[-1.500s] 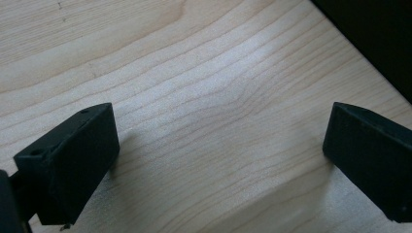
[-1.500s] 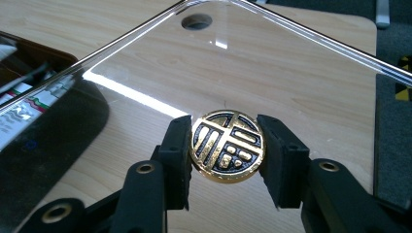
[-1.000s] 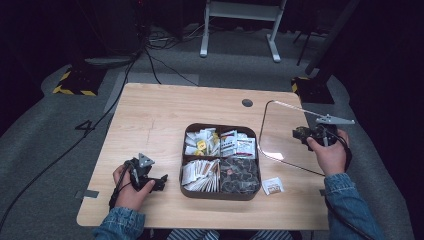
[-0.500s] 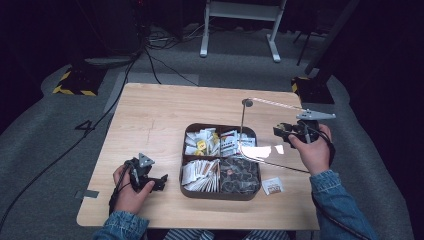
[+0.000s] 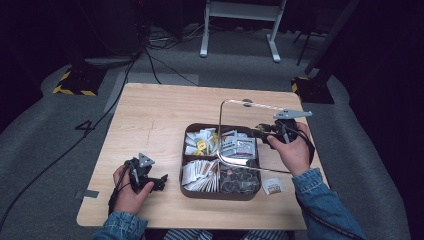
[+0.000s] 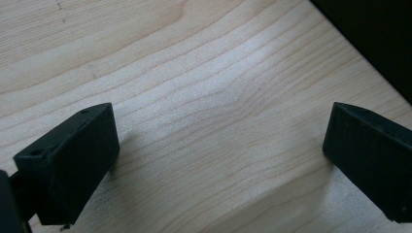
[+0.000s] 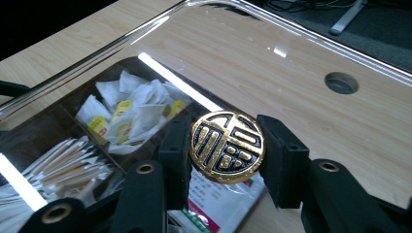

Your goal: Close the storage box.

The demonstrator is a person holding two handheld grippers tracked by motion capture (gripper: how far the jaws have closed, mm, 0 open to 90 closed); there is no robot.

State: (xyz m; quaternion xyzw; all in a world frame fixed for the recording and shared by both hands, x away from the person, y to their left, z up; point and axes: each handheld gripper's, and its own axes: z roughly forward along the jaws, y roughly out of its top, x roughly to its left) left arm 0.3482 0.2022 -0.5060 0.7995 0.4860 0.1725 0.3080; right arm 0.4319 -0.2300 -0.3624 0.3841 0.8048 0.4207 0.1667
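gripping the clear lid's gold knob, right gripper over the box.

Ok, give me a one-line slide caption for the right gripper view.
Right gripper clamps the clear lid's gold knob above the compartmented tea box.
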